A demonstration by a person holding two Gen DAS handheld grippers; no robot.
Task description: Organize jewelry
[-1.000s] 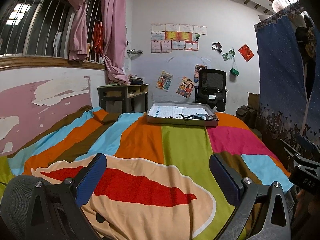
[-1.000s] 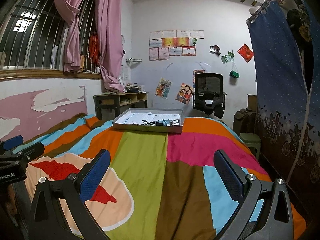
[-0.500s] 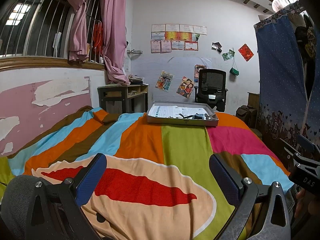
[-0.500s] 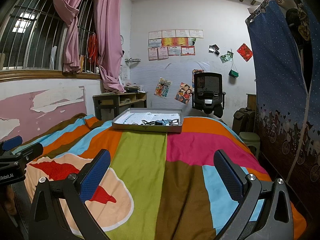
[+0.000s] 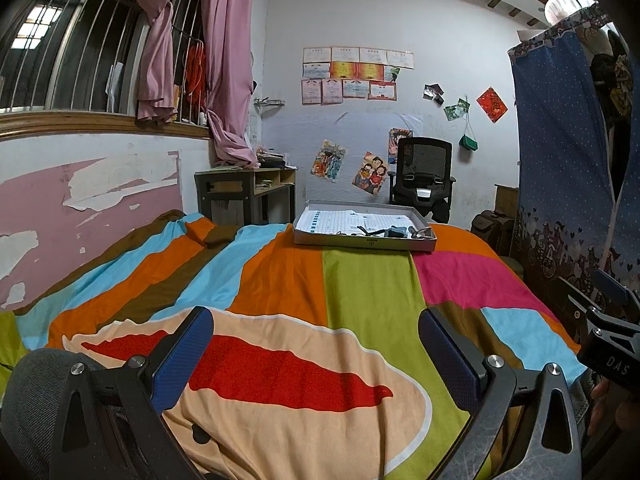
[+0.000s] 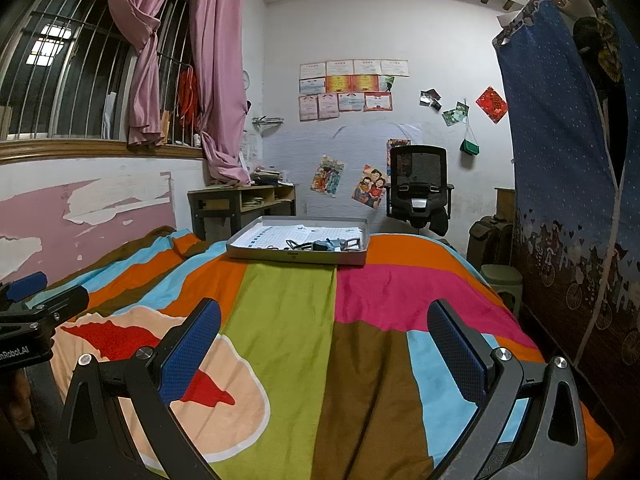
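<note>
— Grippers first: what are they doing?

— Left gripper [image 5: 316, 354] has its blue-padded fingers [image 5: 182, 354] spread wide with nothing between them, low over the peach and red patch of the bedspread [image 5: 360, 300]. Right gripper [image 6: 324, 350] is spread wide too and holds nothing, over the green and brown panels. In the left wrist view the right one shows at about 4 o'clock at the frame edge; in the right wrist view the left one sits at about 9 o'clock.

— And the jewelry?

— Farther off, at about 12 o'clock from both grippers. A shallow grey tray [image 5: 362, 243] lies on the far end of the bed, lined with a printed sheet of paper. The jewelry [image 6: 320, 245] is a small dark tangle near the tray's near right corner; pieces too small to tell apart. Well clear of both grippers.

— Beyond the bed?

— A black office chair [image 6: 418, 184] at about 1 o'clock against the white wall, a wooden desk [image 5: 248, 194] at about 11 o'clock below pink curtains [image 5: 228, 60], and a blue patterned curtain [image 6: 560, 160] at 3 o'clock.
</note>
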